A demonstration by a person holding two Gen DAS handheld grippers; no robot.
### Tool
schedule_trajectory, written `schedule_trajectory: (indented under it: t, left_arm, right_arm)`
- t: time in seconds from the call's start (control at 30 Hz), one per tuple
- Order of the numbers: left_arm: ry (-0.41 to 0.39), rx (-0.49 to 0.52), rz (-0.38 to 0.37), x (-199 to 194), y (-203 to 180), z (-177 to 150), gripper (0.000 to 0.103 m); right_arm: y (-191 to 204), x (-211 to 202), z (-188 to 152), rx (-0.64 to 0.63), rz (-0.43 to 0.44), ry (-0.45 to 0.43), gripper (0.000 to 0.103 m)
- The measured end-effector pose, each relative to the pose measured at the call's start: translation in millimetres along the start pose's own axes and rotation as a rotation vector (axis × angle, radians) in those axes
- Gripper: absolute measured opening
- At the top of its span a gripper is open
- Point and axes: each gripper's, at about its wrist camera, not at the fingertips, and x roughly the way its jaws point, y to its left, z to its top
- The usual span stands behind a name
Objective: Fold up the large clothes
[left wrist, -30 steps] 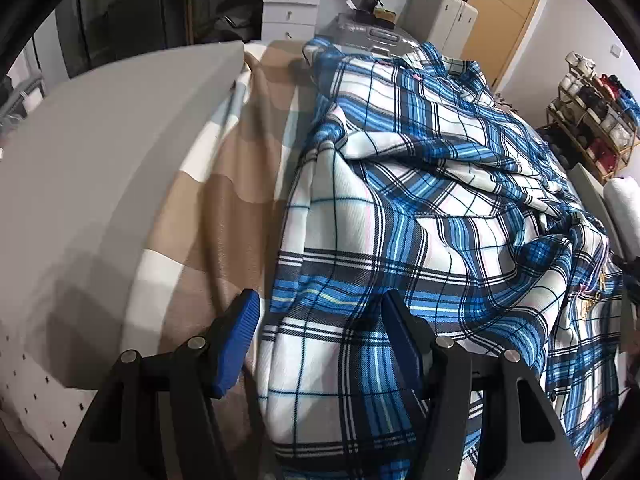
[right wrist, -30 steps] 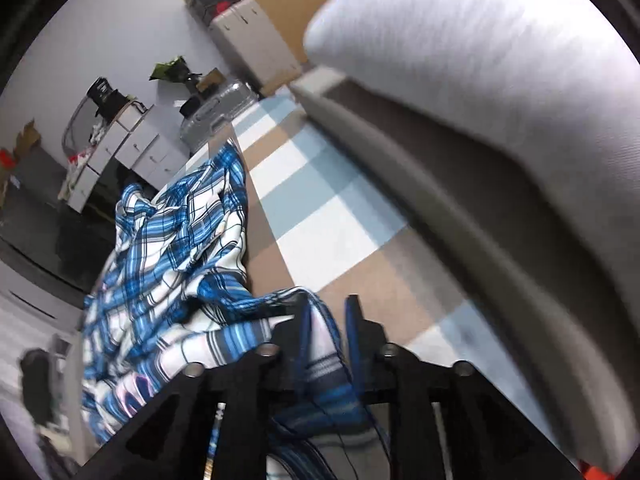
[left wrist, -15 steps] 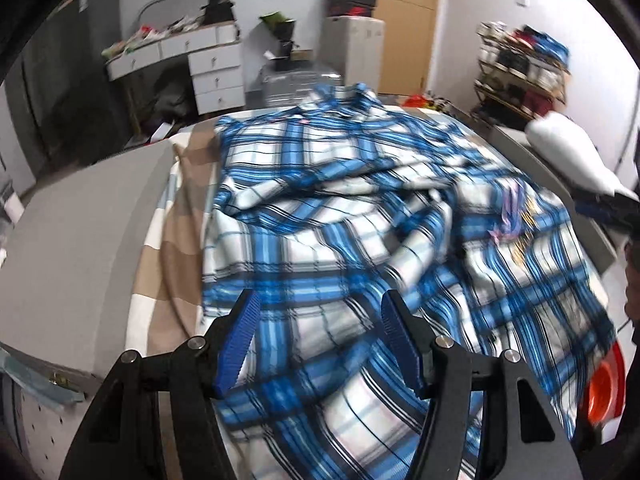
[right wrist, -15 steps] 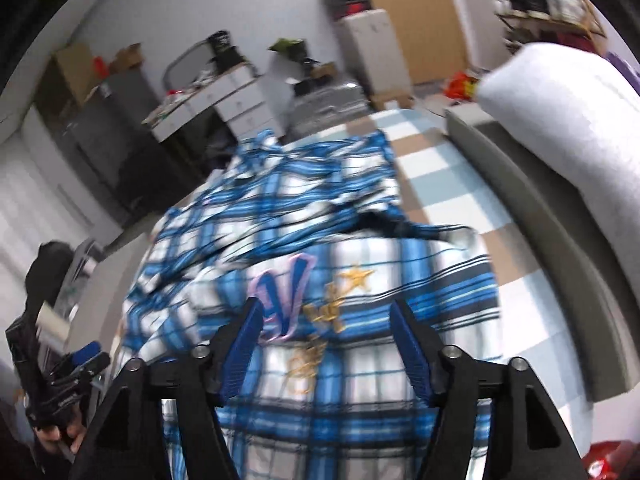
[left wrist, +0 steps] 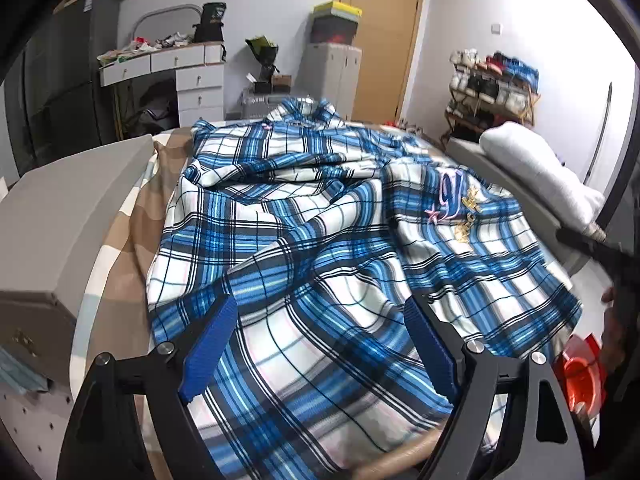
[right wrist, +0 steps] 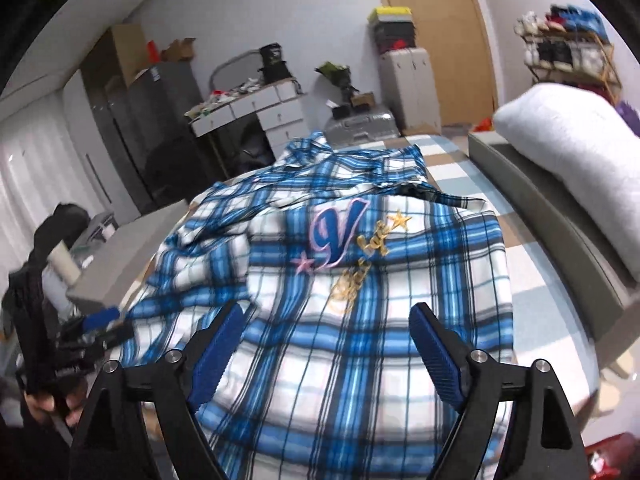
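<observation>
Both pairs of blue-padded fingers have just been opening and now stand wide apart with nothing clamped between them: the left gripper (left wrist: 316, 346) and the right gripper (right wrist: 326, 352) each hang above the near hem of the plaid shirt (left wrist: 304, 240), no pad pressing the cloth. That blue-and-white shirt lies rumpled across the bed (left wrist: 120, 248), its embroidered emblem (right wrist: 340, 236) facing up on the right-hand side. Beyond it, a white pillow (right wrist: 572, 152) rests along the bed's right edge, and a white desk (left wrist: 180, 64) stands against the far wall.
</observation>
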Motion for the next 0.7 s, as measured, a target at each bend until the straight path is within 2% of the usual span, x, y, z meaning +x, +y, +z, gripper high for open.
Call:
schedule_trajectory:
  t: [0.03,0.13,0.27,0.4,0.7]
  left_arm:
    - [0.004,-0.001,0.000,-1.3,-2.1,-0.2,0.086]
    - [-0.022,0.033,0.018,-8.1,-8.1,-0.1,0.100]
    - [-0.068,0.072,0.020,-16.0,-14.2,-2.0,0.100]
    - [-0.101,0.095,0.001,-18.0,-17.7,-7.3,0.102]
    - [-0.037,0.185,-0.015,-0.9,-39.7,-18.5,0.102]
  right_arm:
    - [6.7,-5.4,-5.2,-0.022,0.010,-0.012,0.099]
    - [16.5,-14.6,-9.5,-0.061,0.034,-0.053,0.103]
    - [27.5,-14.3,-11.2,-0.069,0.057,-0.096,0.103]
    - [32.8,-6.2,-16.6,-0.085,0.053,-0.071,0.103]
    - [21.5,-5.5,-26.7,-0.097,0.046,-0.034,0.103]
